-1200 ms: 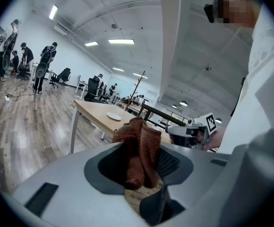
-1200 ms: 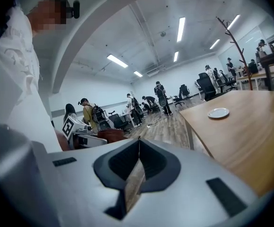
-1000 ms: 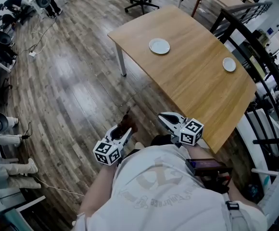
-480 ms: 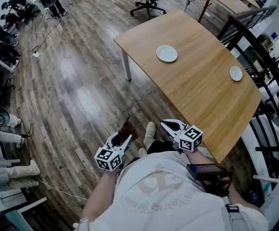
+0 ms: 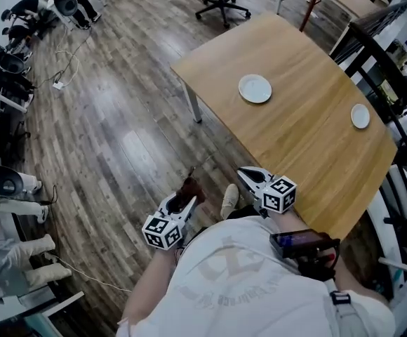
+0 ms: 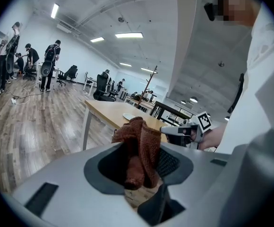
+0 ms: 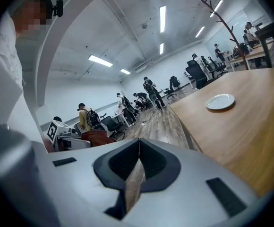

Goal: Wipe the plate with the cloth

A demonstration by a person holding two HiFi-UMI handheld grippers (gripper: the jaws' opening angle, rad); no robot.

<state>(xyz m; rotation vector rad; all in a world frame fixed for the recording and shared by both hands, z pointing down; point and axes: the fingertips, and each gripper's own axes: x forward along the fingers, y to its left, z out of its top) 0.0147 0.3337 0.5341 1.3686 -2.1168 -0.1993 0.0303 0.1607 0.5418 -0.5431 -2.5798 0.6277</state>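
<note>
Approach: left tongs (image 5: 186, 202) pinch rust-brown knitted cloth (image 6: 138, 150); right tongs (image 7: 136, 174) pressed together. Next: reach larger round white plate (image 5: 255, 88), well apart.

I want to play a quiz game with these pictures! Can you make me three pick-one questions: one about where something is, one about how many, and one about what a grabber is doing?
1. Where is the cloth? A on a chair; B in the left gripper; C on the floor.
2. How many plates are on the table? A one; B two; C four.
3. The jaws of the right gripper are: A together, empty; B wide apart; C around a plate.
Answers: B, its jaws pinch the reddish-brown cloth; B, two white plates sit apart on the wood; A, its jaws meet with nothing between.
</note>
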